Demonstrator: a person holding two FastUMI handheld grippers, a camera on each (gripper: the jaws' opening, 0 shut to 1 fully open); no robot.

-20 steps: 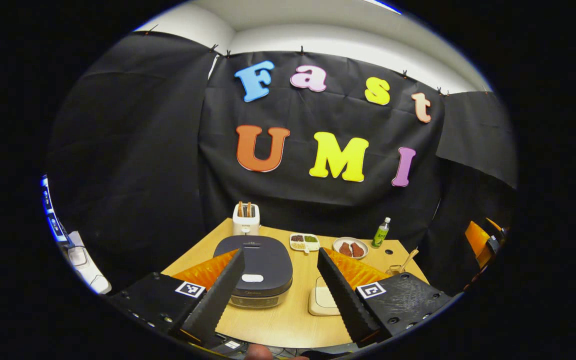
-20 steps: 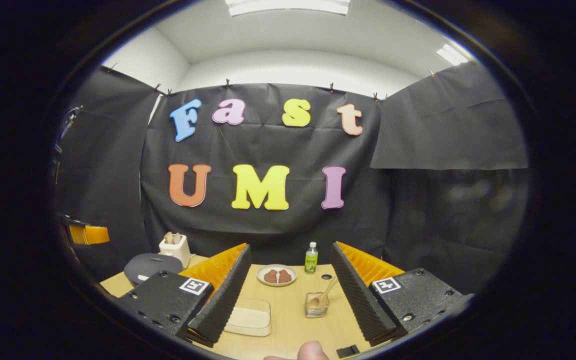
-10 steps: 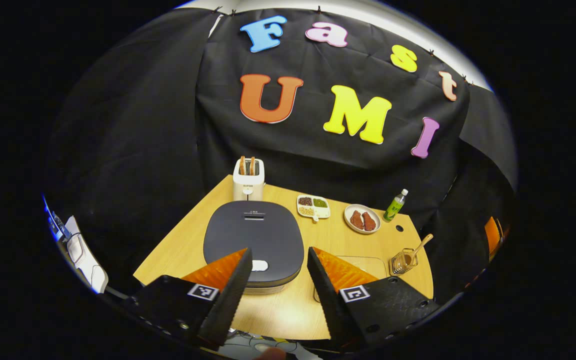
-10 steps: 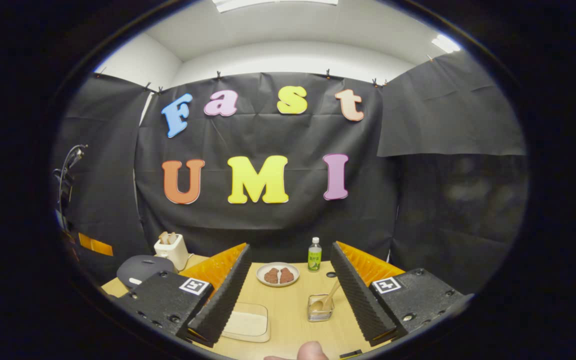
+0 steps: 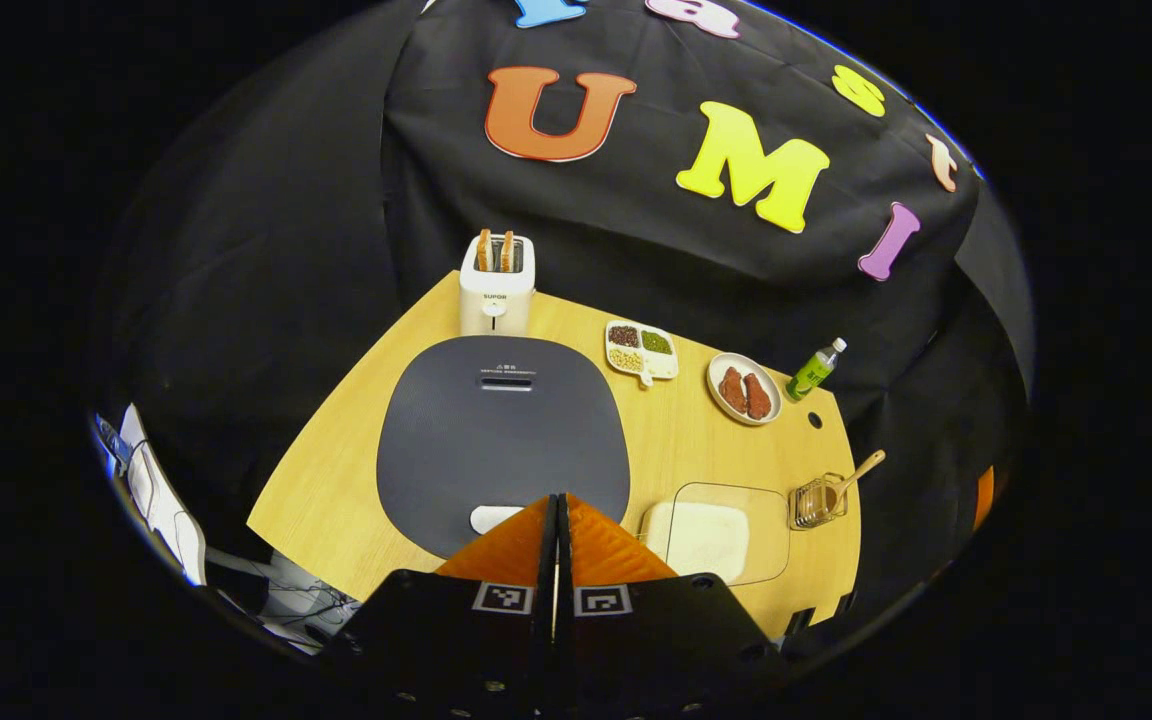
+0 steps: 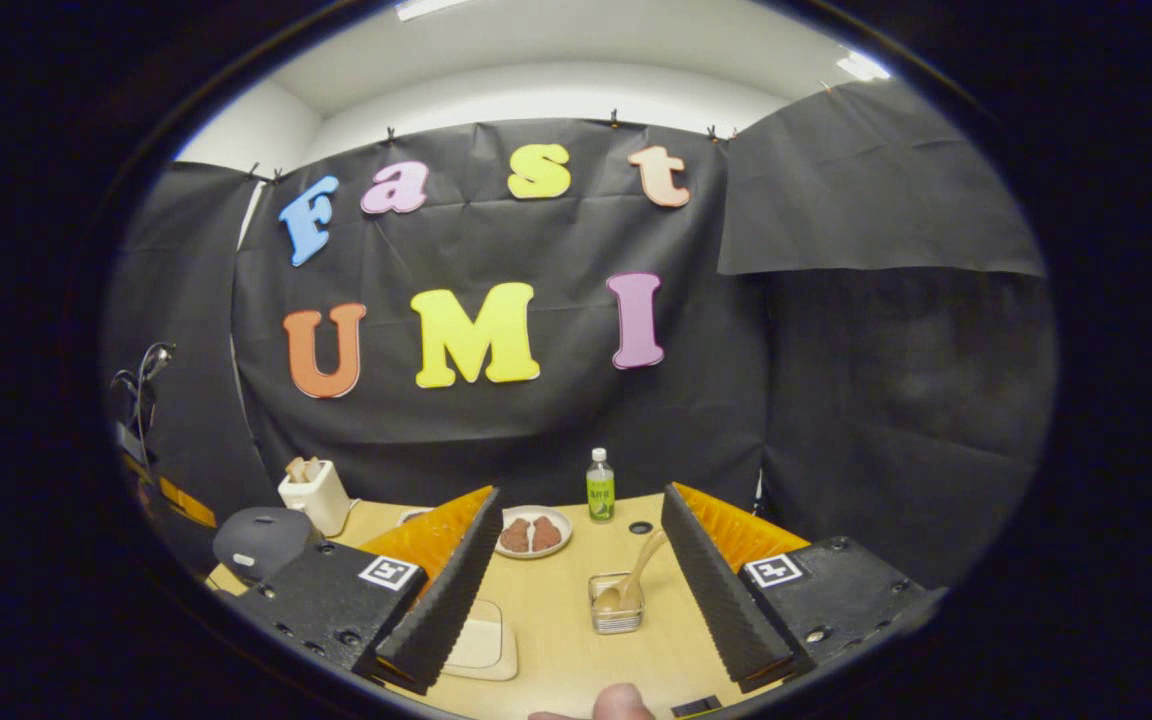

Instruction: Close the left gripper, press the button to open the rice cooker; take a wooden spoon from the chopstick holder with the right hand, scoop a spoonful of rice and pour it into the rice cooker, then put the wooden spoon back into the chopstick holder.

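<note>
A dark flat-lidded rice cooker (image 5: 502, 430) sits closed on the wooden table (image 5: 676, 450), with its pale button (image 5: 489, 518) at the near rim. My left gripper (image 5: 556, 500) is shut on nothing and hovers just above and right of that button. A wooden spoon (image 5: 854, 473) leans in the clear chopstick holder (image 5: 814, 500) at the right. The rice tray (image 5: 711, 528) lies between cooker and holder. In the right gripper view, my right gripper (image 6: 581, 545) stands open above the table's near edge; spoon (image 6: 633, 575) and holder (image 6: 616, 605) lie ahead between its fingers, the cooker (image 6: 261, 540) far left.
A white toaster (image 5: 496, 285) with toast stands behind the cooker. A divided dish of beans (image 5: 641, 350), a plate with brown pieces (image 5: 744, 390) and a green bottle (image 5: 814, 368) line the back of the table. Cables hang past the table's left edge.
My left gripper has shut its fingers and risen, tilting down over the cooker's front. The right gripper has swung slightly right, so the holder now sits more centrally between its fingers.
</note>
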